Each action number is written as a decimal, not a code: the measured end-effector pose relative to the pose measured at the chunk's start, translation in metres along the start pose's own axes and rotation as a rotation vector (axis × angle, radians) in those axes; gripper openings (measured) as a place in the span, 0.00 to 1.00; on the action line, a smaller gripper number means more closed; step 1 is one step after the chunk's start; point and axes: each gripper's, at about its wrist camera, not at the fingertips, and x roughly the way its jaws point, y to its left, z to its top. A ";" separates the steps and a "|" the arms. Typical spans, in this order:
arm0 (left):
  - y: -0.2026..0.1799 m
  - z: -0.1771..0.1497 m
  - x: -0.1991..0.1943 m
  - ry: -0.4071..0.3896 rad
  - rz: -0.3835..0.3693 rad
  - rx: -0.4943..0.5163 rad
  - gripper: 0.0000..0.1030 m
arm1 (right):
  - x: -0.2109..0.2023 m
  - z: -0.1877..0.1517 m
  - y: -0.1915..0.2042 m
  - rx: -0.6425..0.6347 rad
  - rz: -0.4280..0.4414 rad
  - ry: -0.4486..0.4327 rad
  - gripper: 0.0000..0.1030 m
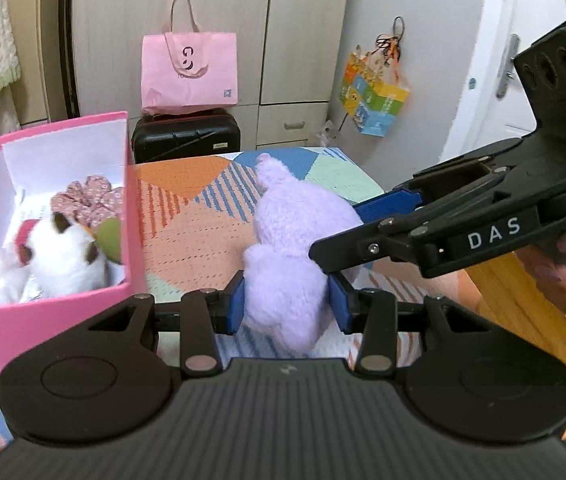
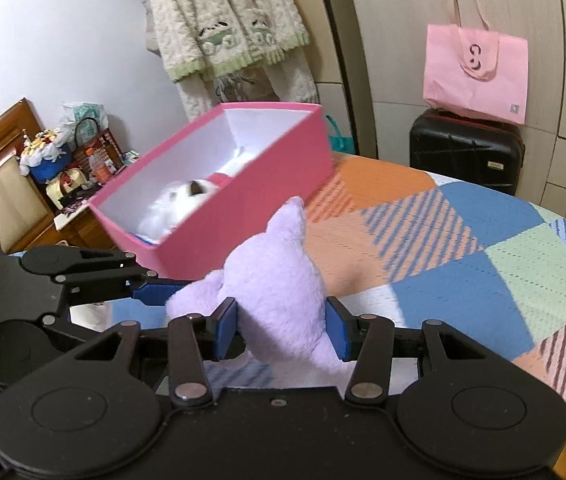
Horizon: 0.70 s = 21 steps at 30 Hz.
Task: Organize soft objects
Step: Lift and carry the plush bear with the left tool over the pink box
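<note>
Lilac plush toy [image 1: 295,248] sits above the patchwork blanket [image 1: 199,216], pinched from two sides at once. In the left wrist view its lower body fills the gap between the blue pads [image 1: 236,307] of the left gripper [image 1: 289,306], both pads pressed into the fur, so those jaws are closed on the toy. The right gripper [image 1: 347,236] reaches in from 3 o'clock there, and one blue finger disappears behind the plush. In the right wrist view the right gripper's [image 2: 283,328] own pads likewise squeeze the plush [image 2: 275,280], so it too is clamped on the toy, with the left gripper [image 2: 155,292] entering from 9 o'clock.

The toy's long axis runs from the jaws toward 12 o'clock, its pointed end farthest from both cameras. The relation that matters for the next move is that the pink box [image 1: 59,216] lies at about 10 o'clock from the plush in the left view and at 11 o'clock in the right view, near but not touching. The left gripper looks nearer to the box. Inside it already lie a white plush [image 1: 63,256] and a floral scrunchie [image 1: 87,200].

Readable writing: "DAS" on the right gripper's body. A pink tote bag [image 1: 189,68] at 12 o'clock, on a black suitcase [image 1: 185,134], bears a smiley-like logo whose small print is illegible.
</note>
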 end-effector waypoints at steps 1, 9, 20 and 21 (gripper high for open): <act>0.002 -0.002 -0.010 0.000 -0.002 0.001 0.40 | -0.003 -0.001 0.008 -0.003 0.003 -0.002 0.52; 0.009 -0.016 -0.073 -0.033 0.048 0.035 0.40 | -0.014 -0.001 0.067 -0.046 0.049 -0.009 0.52; 0.033 -0.011 -0.123 -0.114 0.115 0.027 0.40 | -0.019 0.028 0.116 -0.140 0.098 -0.058 0.52; 0.036 -0.011 -0.127 -0.135 0.130 0.038 0.40 | -0.017 0.033 0.118 -0.138 0.106 -0.057 0.53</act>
